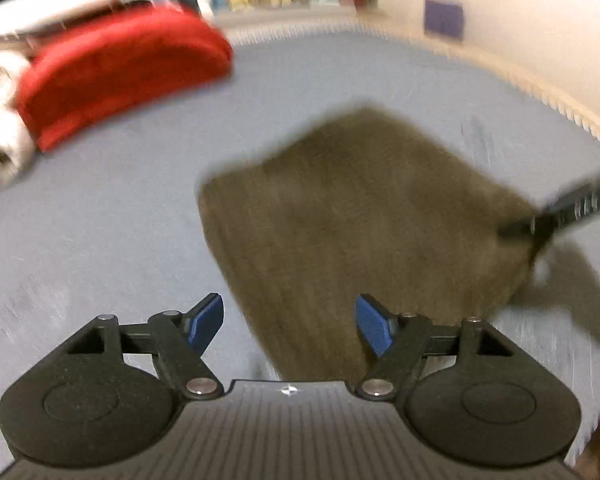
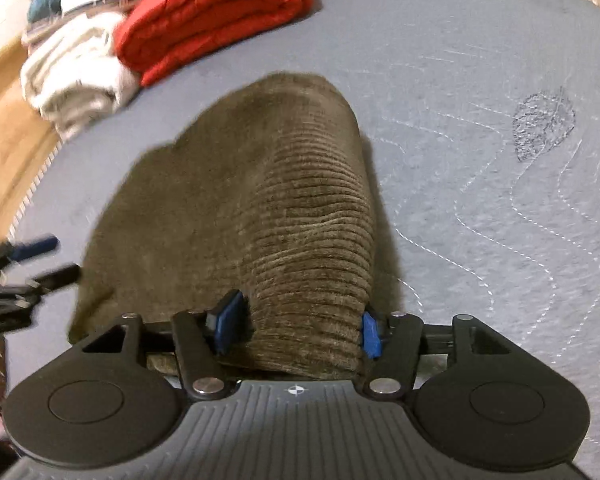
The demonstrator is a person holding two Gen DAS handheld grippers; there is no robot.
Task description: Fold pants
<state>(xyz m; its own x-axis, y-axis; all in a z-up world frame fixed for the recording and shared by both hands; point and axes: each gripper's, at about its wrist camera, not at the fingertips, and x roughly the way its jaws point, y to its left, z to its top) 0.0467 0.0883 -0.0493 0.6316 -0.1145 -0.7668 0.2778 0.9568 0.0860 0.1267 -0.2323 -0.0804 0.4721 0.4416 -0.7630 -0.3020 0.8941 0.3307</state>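
- My right tool (image 2: 296, 328) has a thick folded edge of the pants (image 2: 260, 200) between its blue pads (image 2: 228, 322). The jaws stand fairly wide around that bulk, and I cannot tell whether the pads press or merely flank it.
- My left tool (image 1: 290, 322) is open and holds nothing. It hovers over the near edge of the pants (image 1: 360, 220), with the blue pads well apart.
- The pants lie on the bed (image 2: 480, 80), roughly in its middle, doubled over into a compact shape with a rounded fold on the right side.
- Risk, as I judge it: if the right tool lets go or lifts unevenly, the thick fold could spring open or slide askew, because the top layer looks loose and humped.
- Risk: the left view is blurred, so placing that tool on an exact edge may miss and drag cloth.
- The pants are brown corduroy, soft, with fine ridges across the fold.
- The bed cover is grey-blue and quilted with wavy stitching.
- A red blanket (image 2: 216, 12) and a pale towel (image 2: 76, 76) sit folded at the far edge, well apart.
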